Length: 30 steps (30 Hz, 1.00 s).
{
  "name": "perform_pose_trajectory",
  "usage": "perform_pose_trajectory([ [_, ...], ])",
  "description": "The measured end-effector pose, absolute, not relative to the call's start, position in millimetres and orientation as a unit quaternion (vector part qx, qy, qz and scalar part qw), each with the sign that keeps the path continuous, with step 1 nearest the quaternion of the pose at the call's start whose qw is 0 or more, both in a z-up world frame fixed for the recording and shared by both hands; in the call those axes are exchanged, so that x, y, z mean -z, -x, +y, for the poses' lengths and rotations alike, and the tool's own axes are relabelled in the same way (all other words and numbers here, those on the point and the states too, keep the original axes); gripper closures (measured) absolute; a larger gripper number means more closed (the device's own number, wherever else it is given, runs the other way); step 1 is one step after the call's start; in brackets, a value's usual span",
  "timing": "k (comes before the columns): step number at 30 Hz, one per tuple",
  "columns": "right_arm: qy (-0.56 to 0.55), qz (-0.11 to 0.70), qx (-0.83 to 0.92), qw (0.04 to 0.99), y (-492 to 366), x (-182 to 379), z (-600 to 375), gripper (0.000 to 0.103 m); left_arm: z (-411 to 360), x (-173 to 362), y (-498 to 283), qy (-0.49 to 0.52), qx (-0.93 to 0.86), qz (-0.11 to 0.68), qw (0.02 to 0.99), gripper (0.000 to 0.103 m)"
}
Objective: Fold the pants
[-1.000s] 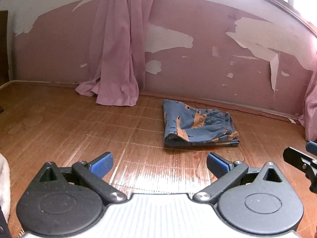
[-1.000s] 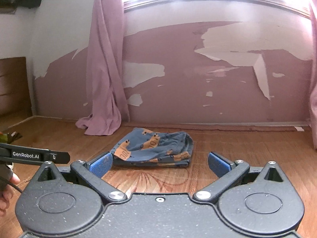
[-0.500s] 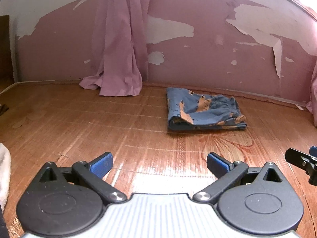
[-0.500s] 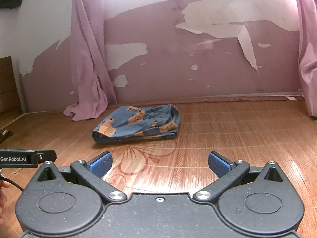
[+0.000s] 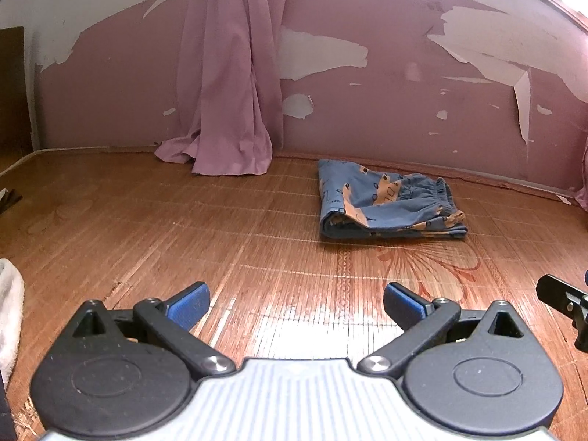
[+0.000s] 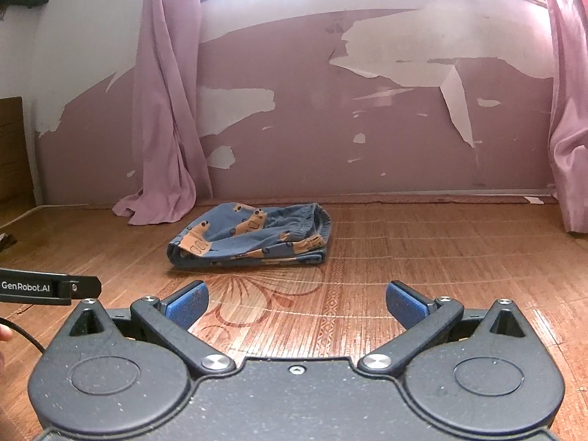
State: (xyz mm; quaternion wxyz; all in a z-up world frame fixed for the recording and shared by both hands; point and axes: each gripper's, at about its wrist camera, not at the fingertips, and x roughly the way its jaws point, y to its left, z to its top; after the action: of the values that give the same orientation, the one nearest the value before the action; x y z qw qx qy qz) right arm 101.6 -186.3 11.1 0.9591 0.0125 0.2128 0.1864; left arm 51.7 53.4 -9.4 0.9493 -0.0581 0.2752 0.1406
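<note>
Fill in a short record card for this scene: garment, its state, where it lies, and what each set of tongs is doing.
garment: blue pants with tan print
state: folded into a compact bundle, elastic waistband showing
surface: woven bamboo mat
position: near the wall, right of the pink curtain
left tongs: open, empty, apart from the pants
right tongs: open, empty, apart from the pants

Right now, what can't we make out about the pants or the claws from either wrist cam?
- Pants: inner layers and underside hidden by their own top fold, both views.
- Print motifs: too small to read.
- Right claw in the left wrist view: cut off by the right edge.
- Left claw in the right wrist view: only a side bar shows at the left edge.
- White cloth: cropped, left edge.
</note>
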Motion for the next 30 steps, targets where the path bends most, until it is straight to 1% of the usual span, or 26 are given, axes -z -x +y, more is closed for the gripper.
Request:
perform_pose_trajectory([
  [30, 0.002, 0.203, -0.192, 0.960, -99.9, -11.2, -182.9, 0.001, 58.8, 10.0, -48.4, 0.068, -0.142, 0.274, 0.949, 0.000],
])
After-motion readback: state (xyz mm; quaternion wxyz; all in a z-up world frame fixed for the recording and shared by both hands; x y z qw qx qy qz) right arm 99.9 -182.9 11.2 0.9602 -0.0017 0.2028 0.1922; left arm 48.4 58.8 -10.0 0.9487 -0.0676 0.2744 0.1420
